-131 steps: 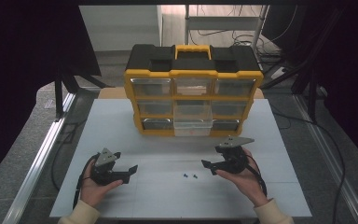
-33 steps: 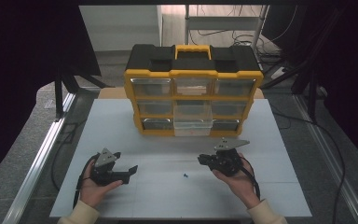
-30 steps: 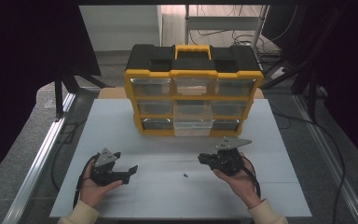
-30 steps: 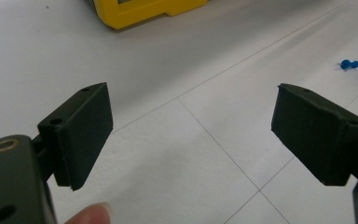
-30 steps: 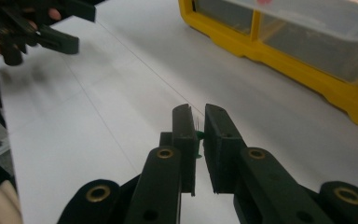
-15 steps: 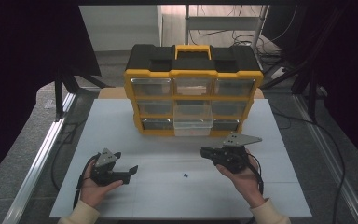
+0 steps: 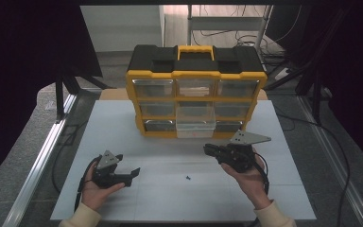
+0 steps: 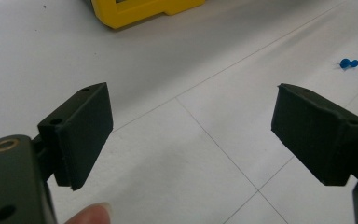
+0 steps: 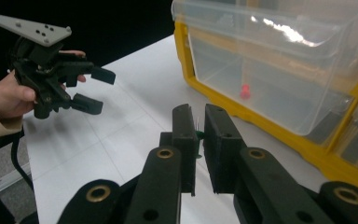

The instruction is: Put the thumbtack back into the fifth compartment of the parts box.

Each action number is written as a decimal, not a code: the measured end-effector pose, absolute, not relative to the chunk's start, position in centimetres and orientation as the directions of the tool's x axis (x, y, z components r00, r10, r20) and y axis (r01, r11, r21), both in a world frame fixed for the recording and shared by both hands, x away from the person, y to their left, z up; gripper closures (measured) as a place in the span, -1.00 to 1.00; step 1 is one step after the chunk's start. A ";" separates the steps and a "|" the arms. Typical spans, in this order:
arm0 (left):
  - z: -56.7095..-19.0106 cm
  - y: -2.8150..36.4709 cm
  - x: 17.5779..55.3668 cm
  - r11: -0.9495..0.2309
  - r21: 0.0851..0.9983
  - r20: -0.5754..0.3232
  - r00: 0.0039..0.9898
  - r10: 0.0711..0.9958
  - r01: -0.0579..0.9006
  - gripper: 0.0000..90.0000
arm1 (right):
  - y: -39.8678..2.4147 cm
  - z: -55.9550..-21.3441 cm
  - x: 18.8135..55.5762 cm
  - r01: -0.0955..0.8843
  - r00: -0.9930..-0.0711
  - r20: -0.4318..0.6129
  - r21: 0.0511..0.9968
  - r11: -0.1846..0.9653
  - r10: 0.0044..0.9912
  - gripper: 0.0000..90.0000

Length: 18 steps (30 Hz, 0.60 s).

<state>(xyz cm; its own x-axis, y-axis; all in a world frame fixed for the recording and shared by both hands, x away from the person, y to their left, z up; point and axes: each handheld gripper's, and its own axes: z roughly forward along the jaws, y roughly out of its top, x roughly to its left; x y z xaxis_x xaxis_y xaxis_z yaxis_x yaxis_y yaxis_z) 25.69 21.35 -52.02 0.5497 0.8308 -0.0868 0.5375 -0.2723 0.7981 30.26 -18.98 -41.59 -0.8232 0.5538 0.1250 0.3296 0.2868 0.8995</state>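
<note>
— Pins first: where are they lying?
— Right gripper (image 9: 199, 135) is pinching a green pushpin (image 9: 198, 136) near the organizer's (image 7: 196, 75) protruding clear drawer (image 7: 196, 124). A blue pushpin (image 7: 187, 178) is lying on the table (image 7: 288, 189) between the hands.
— Left gripper (image 7: 133, 174)?
— Gaping wide, holding nothing, with nothing blocking either.

Two grippers are seen, a left gripper (image 7: 133, 173) and a right gripper (image 7: 207, 148), each held in one of two hands. One yellow-and-black organizer (image 7: 196, 90) is counted on the one white table (image 7: 123, 123), with nine clear drawers arranged in three rows of three. Three pushpins are counted: a blue pushpin (image 7: 188, 178) on the table, a green pushpin (image 9: 198, 135) between the right jaws, and a red pushpin (image 9: 245, 91) inside a drawer.
</note>
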 end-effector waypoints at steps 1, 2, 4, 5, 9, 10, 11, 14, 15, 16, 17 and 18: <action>-52.0 21.4 25.7 -0.272 0.798 -0.087 0.549 0.831 0.537 -0.71 | -19.0 -41.5 30.3 0.329 -0.823 0.127 0.901 0.282 0.554 0.84; -52.0 21.4 25.7 -0.272 0.798 -0.087 0.549 0.831 0.538 -0.71 | -19.0 -41.4 30.3 0.328 -0.823 0.128 0.902 0.279 0.554 0.84; -52.0 21.3 25.7 -0.272 0.798 -0.086 0.549 0.831 0.538 -0.71 | -19.0 -41.1 30.2 0.326 -0.822 0.127 0.904 0.276 0.555 0.84; -52.0 21.3 25.7 -0.271 0.798 -0.087 0.549 0.831 0.538 -0.71 | -19.0 -41.1 30.2 0.326 -0.822 0.127 0.904 0.276 0.555 0.84; -52.0 21.3 25.7 -0.270 0.798 -0.089 0.548 0.832 0.539 -0.71 | -19.0 -40.5 30.3 0.315 -0.822 0.124 0.912 0.263 0.556 0.84; -52.0 21.3 25.7 -0.270 0.798 -0.089 0.549 0.831 0.539 -0.71 | -18.9 -40.1 30.4 0.310 -0.820 0.118 0.914 0.261 0.560 0.84; -52.0 21.3 25.7 -0.270 0.798 -0.089 0.549 0.831 0.539 -0.71 | -18.9 -39.8 30.4 0.306 -0.821 0.117 0.917 0.257 0.559 0.84; -52.0 21.4 25.6 -0.270 0.798 -0.088 0.548 0.832 0.538 -0.71 | -18.6 -39.1 30.6 0.294 -0.822 0.115 0.925 0.242 0.557 0.84; -52.0 21.4 25.6 -0.270 0.798 -0.089 0.549 0.831 0.539 -0.71 | -18.5 -38.9 30.7 0.289 -0.823 0.113 0.927 0.239 0.556 0.84; -52.0 21.4 25.7 -0.271 0.797 -0.089 0.549 0.831 0.539 -0.71 | -18.5 -38.7 30.7 0.285 -0.822 0.106 0.928 0.241 0.560 0.84; -52.0 21.4 25.7 -0.271 0.797 -0.090 0.549 0.831 0.540 -0.71 | -18.4 -38.6 30.7 0.281 -0.822 0.106 0.930 0.237 0.559 0.84; -52.0 21.4 25.7 -0.271 0.797 -0.090 0.549 0.831 0.540 -0.71 | -18.4 -38.4 30.8 0.280 -0.820 0.103 0.930 0.238 0.562 0.84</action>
<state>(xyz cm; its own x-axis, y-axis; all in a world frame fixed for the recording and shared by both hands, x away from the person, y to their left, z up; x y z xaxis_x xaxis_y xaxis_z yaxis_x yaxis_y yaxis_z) 25.67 21.38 -51.98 0.5489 0.8311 -0.0896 0.5401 -0.2708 0.7968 30.76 -18.41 -38.42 -0.8204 0.5624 0.1029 0.2796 0.2377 0.9303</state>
